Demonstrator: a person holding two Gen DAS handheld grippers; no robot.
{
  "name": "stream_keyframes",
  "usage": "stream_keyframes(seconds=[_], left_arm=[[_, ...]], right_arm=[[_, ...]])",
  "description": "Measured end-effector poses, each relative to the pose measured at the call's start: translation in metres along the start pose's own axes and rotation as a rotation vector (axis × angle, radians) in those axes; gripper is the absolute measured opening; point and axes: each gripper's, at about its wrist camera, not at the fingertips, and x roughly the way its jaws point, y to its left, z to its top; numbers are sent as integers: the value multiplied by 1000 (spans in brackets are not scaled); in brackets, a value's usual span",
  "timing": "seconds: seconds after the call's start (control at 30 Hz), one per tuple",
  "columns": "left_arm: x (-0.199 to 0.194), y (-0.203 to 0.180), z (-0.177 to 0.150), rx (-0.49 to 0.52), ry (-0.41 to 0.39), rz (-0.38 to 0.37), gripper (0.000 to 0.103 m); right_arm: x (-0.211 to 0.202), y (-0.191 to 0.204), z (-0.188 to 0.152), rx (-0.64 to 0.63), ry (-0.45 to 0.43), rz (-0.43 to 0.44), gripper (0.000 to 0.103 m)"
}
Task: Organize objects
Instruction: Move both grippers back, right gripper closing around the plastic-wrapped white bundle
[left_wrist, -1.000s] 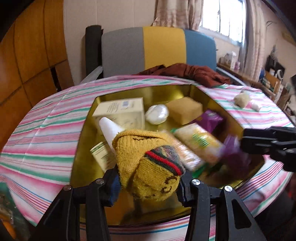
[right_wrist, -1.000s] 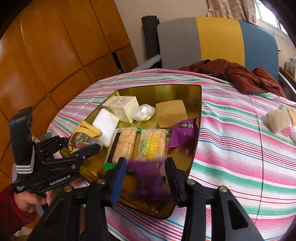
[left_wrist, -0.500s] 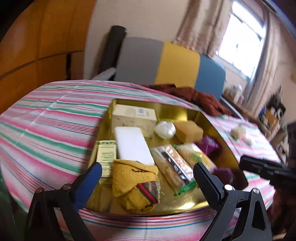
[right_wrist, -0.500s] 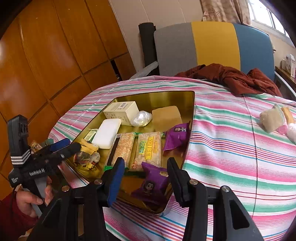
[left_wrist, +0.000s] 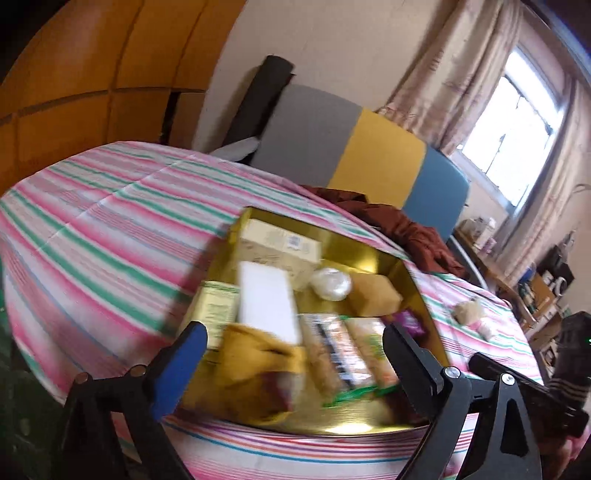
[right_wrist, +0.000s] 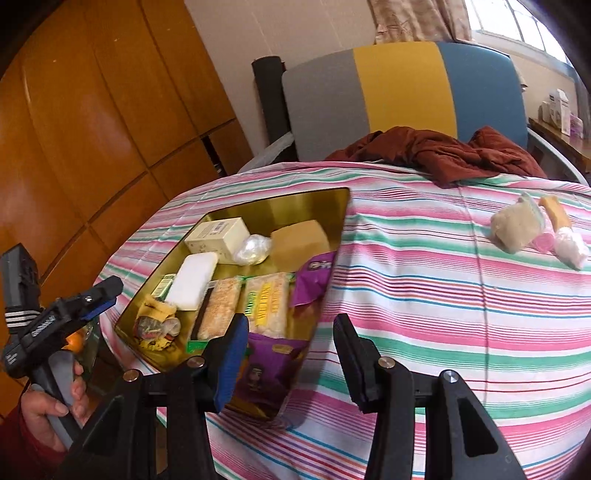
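A gold tray on the striped table holds several items: a yellow knit sock at its near left corner, a white block, a cream box, cracker packs and two purple packets. My left gripper is open and empty, back from the tray's near edge; it also shows in the right wrist view. My right gripper is open and empty over the tray's near right corner.
Loose items lie on the cloth at far right: a beige lump, a pink roll, a white wad. A brown garment lies at the table's far edge before a chair. Wood panelling stands left.
Both grippers opened and drew back. The left let go of the yellow sock, which now lies in the tray. The right let go of a purple packet, now at the tray's near corner.
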Motion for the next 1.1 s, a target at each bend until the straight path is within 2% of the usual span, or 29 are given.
stream_keyframes(seconds=[0.23,0.43,0.57,0.67,0.77,0.9,1.0,1.1], left_arm=[[8,-56,1,11,31,-140,101],[19,-114,-7,141,67,-164,103],[35,-152,-20,234,136,-176,103],[42,-177,-30,275,169,-202,103],[47,-198,-38,307,183,-234,103],[64,-227,-49,353,242,-242,103],[73,-243,-57,370,271,-256,103],[82,-256,-63,390,293,-257,103]], right_arm=[[-9,-28,-1,40,-8,-57,48],[-19,-66,-5,95,-23,-128,48],[-26,-98,-10,137,-31,-186,48],[-30,-126,-16,173,-26,-241,48],[-34,-155,-22,223,-28,-252,48],[-35,-189,-25,265,-6,-316,49],[-38,-216,-16,261,-17,-375,50],[-44,-244,7,237,-57,-446,51]])
